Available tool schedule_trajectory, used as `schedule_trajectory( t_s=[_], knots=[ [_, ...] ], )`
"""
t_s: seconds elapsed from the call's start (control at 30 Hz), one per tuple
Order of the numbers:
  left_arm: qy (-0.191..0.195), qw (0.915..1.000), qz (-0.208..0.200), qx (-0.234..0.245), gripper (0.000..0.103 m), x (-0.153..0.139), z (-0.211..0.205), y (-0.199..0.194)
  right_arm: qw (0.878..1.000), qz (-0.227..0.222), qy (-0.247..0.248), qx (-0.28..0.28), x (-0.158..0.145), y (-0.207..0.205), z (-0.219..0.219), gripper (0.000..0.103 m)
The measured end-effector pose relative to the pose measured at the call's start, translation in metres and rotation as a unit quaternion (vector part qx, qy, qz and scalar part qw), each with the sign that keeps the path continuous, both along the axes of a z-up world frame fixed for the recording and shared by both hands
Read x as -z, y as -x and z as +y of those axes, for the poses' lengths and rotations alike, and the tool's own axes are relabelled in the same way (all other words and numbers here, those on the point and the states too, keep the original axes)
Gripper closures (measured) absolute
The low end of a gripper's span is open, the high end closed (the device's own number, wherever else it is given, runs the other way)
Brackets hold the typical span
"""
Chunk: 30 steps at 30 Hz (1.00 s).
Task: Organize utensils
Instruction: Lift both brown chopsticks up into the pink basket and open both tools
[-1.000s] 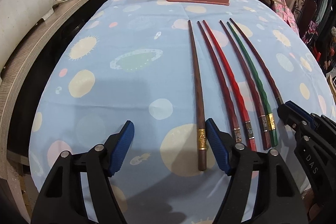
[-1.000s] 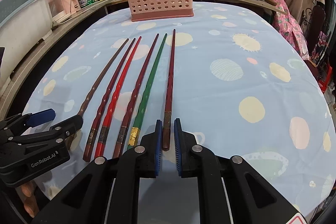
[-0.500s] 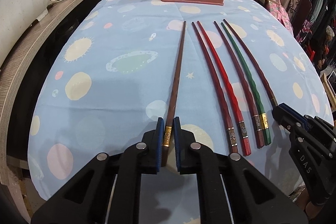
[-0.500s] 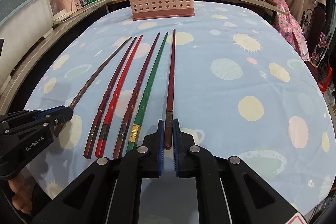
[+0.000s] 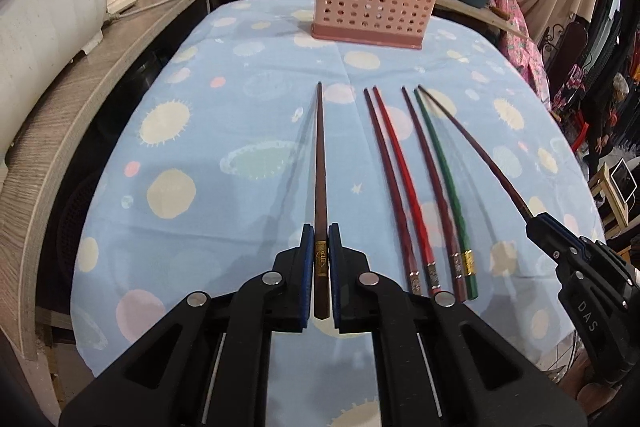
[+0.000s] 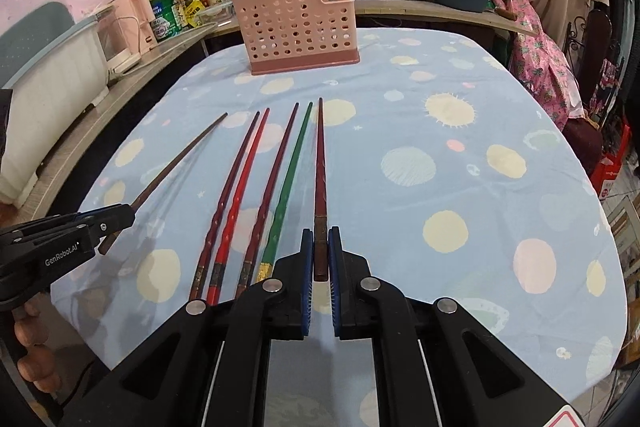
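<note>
Left gripper (image 5: 321, 245) is clamped on the thick end of a brown chopstick (image 5: 319, 163), which runs forward between the pads toward the pink utensil basket (image 5: 370, 11) at the far end of the table (image 5: 180, 147). Right gripper (image 6: 320, 247) is likewise closed on the butt of a dark red chopstick (image 6: 320, 163), its tip pointing at the basket. Four chopsticks lie side by side on the cloth between the held ones: maroon (image 5: 390, 187), red (image 5: 404, 187), second maroon (image 5: 434, 187), green (image 5: 446, 183).
</note>
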<state>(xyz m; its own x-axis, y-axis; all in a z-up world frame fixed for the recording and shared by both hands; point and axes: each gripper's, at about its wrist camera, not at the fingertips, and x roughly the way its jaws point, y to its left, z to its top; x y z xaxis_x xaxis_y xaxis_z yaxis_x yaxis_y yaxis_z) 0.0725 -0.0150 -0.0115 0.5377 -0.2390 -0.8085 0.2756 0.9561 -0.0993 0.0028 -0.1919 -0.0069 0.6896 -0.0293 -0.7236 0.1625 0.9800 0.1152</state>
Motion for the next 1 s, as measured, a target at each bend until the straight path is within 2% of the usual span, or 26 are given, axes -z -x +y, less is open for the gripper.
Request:
schedule_trajectory(
  t_s=[0.4, 0.77, 1.0],
  knots=[
    [0.044, 0.9976, -0.051, -0.016, 0.096, -0.068, 0.012, -0.019, 0.997, -0.069, -0.027, 0.007, -0.064, -0.012, -0.021, 0.096],
    [0.073, 0.9938, -0.080, -0.027, 0.096, -0.126, 0.004, -0.079, 0.990, -0.133, -0.034, 0.019, -0.120, -0.058, -0.046, 0.096],
    [0.076, 0.9901, -0.115, -0.028, 0.096, -0.164, -0.008, -0.112, 0.986, -0.159, -0.044, 0.022, -0.148, -0.091, -0.061, 0.096]
  ],
)
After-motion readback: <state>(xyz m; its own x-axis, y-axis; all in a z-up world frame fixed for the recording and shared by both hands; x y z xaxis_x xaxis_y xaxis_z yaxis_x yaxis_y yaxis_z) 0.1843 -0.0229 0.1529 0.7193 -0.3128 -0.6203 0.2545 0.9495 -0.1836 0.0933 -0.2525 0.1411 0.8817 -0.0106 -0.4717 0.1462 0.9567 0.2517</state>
